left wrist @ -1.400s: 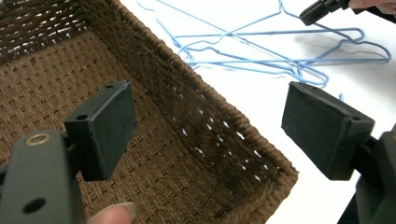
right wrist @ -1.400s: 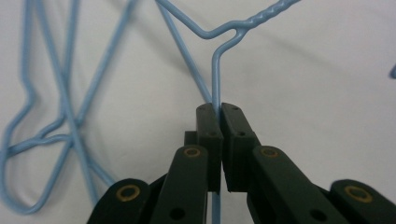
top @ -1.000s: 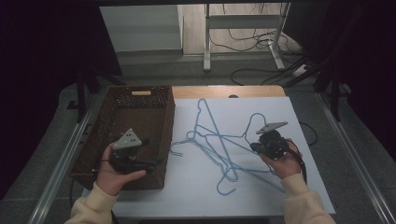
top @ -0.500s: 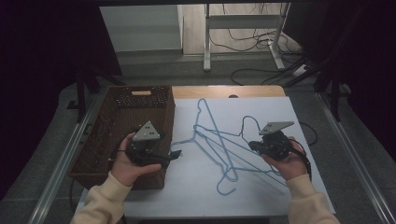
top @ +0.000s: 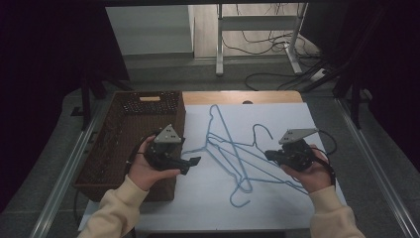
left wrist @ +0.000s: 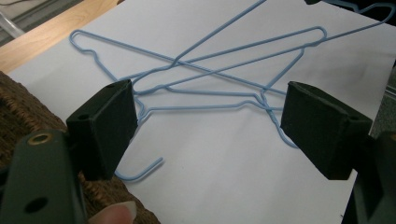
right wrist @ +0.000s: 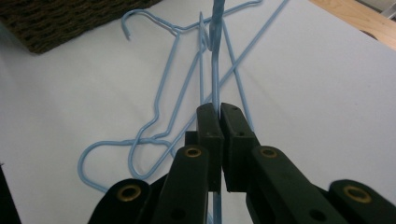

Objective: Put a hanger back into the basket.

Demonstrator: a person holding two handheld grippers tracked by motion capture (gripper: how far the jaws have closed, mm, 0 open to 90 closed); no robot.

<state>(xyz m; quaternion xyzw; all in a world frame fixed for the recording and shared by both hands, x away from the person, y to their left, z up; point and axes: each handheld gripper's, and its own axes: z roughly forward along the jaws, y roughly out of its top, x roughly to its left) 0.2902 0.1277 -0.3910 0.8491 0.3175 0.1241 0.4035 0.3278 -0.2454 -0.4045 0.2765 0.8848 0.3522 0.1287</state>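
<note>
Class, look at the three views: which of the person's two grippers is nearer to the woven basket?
Left. The left gripper hangs open at the woven basket's right edge; the right gripper is across the white sheet, shut on a blue wire hanger.

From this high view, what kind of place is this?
Probably a lab data-collection bench, not a home. A person works hand-held grippers over blue wire hangers on a white sheet, a wicker basket beside it. Loose cables and a metal stand sit behind; dark curtains flank it.

Lab: bare floor cables (top: 277, 47), metal stand (top: 257, 29).
</note>
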